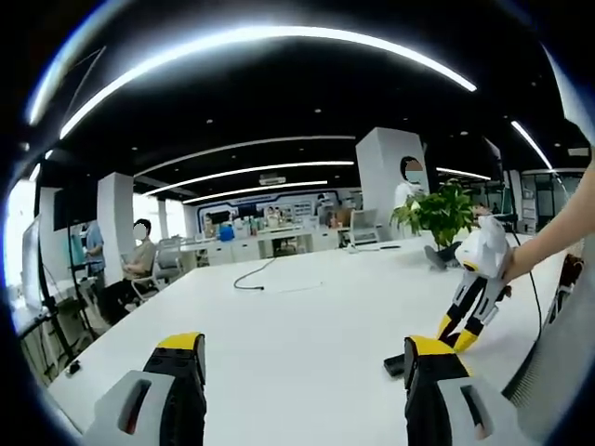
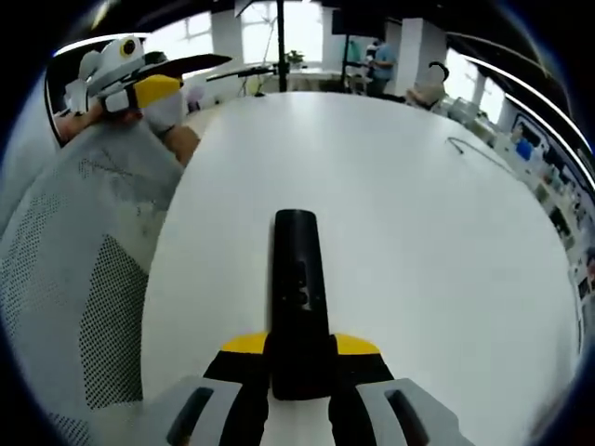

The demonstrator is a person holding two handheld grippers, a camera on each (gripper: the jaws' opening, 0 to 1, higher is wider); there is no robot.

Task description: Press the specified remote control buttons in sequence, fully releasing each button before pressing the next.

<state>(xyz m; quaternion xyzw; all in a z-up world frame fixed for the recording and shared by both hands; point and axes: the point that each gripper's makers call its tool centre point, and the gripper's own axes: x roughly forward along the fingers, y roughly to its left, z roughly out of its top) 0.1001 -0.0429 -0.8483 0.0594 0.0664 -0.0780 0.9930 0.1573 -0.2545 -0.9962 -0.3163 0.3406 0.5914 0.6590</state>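
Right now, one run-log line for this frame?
right claw: shut on black remote, on white table | left claw: open, above table, holding nothing | no button press visible

An open-plan office, large and modern, judging by the long white table (image 1: 307, 307) running the depth of the room under curved strips of ceiling lighting (image 1: 251, 172). Farther back, rows of desks with office chairs (image 1: 167, 260), a seated person (image 1: 139, 260) at one of them, white square pillars (image 1: 390, 177), and a potted green plant (image 1: 437, 212) standing on the table's far end with a loose black cable (image 1: 251, 277) lying near it. Bright windows (image 2: 279, 23) along one wall and more people standing (image 2: 381, 60) among the workstations.
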